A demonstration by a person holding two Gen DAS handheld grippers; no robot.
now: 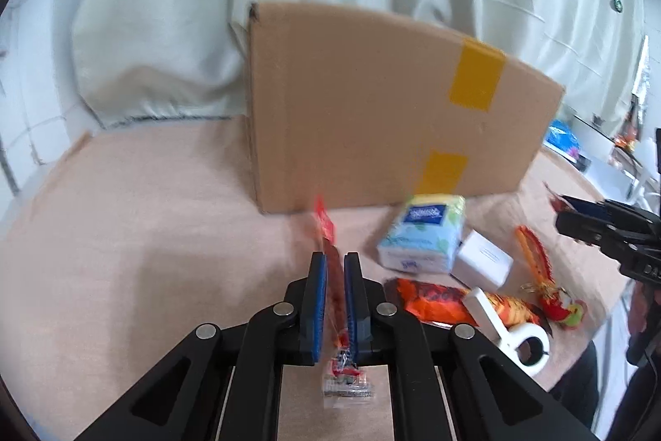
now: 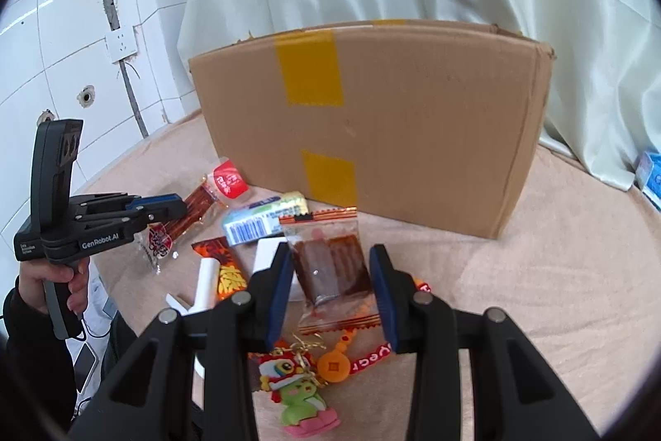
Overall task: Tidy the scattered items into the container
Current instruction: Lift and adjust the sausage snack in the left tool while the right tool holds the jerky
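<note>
Mid-carry w/ both: left hand-held gripper [image 1: 334, 300] is pinching a long red snack stick [image 1: 335, 275], lifted off the table [image 1: 144, 234]; right hand-held gripper [image 2: 328, 290] holds a brown snack packet [image 2: 330, 267] between its pads, off the table too. The box [image 2: 413, 135] stands just behind the pile. Tissue pack [image 1: 421, 238], white box [image 1: 483, 263], orange packet [image 1: 433, 300], clip [image 1: 508, 333] & keychain [image 2: 305, 391] lie loose. Next, prob: raise both above the box rim, release inside.

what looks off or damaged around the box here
The cardboard box has a torn, frayed top right corner in the right wrist view. Loose items, like the tissue pack, lie outside it. Each tool holds a snack packet; nothing is spilled.
</note>
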